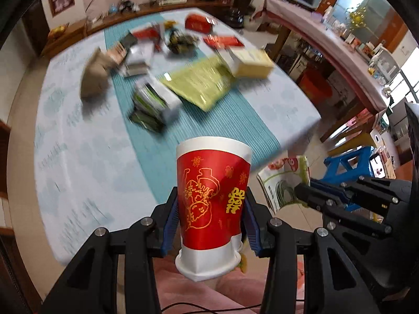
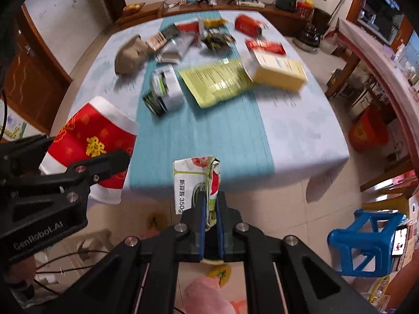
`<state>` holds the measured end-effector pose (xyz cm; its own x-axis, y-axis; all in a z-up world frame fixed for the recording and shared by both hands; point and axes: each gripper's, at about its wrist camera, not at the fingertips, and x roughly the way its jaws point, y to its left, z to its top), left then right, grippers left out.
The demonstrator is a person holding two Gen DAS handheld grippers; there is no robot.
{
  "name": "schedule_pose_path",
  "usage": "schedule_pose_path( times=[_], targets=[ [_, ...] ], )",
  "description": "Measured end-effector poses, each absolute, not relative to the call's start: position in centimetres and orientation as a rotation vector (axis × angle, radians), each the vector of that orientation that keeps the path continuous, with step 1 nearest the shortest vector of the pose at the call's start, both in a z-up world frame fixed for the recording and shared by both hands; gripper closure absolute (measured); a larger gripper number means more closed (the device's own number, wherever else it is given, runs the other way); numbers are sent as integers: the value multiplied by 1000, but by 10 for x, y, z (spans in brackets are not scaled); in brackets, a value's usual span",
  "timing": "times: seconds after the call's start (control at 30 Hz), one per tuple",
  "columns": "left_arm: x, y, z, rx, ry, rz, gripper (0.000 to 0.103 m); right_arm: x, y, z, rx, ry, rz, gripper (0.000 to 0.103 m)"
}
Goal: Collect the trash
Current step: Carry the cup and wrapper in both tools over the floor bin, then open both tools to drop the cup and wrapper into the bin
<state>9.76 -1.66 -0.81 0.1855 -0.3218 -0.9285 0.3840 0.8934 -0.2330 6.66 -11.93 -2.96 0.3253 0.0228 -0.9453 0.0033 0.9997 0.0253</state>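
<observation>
A red and white paper cup (image 1: 213, 204) with gold drawings sits upside down between the blue pads of my left gripper (image 1: 211, 218), which is shut on it. The same cup (image 2: 91, 141) shows at the left in the right wrist view. My right gripper (image 2: 211, 209) is shut on a flattened food wrapper (image 2: 195, 178) with green, white and red print. That wrapper (image 1: 282, 180) also appears at the right in the left wrist view. Both grippers hang past the near edge of the table (image 2: 301, 130), above the floor.
On the table lie several pieces of trash: a yellow-green bag (image 2: 217, 81), a yellow box (image 2: 277, 70), a silver-green pack (image 2: 165, 89), a brown bag (image 2: 129, 55), red boxes (image 2: 264, 45). A blue stool (image 2: 364, 243) stands at the right, a red bucket (image 2: 366, 130) further back.
</observation>
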Motion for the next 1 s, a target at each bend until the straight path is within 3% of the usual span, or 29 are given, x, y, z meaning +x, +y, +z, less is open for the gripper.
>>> schedule_pose_path(
  times=[0.4, 1.0],
  targets=[
    [11, -70, -91, 160, 1524, -456, 60, -15, -180, -129, 202, 1417, 68, 96],
    [-1, -123, -340, 255, 1659, -421, 54, -14, -200, -382, 332, 1563, -20, 94]
  ],
)
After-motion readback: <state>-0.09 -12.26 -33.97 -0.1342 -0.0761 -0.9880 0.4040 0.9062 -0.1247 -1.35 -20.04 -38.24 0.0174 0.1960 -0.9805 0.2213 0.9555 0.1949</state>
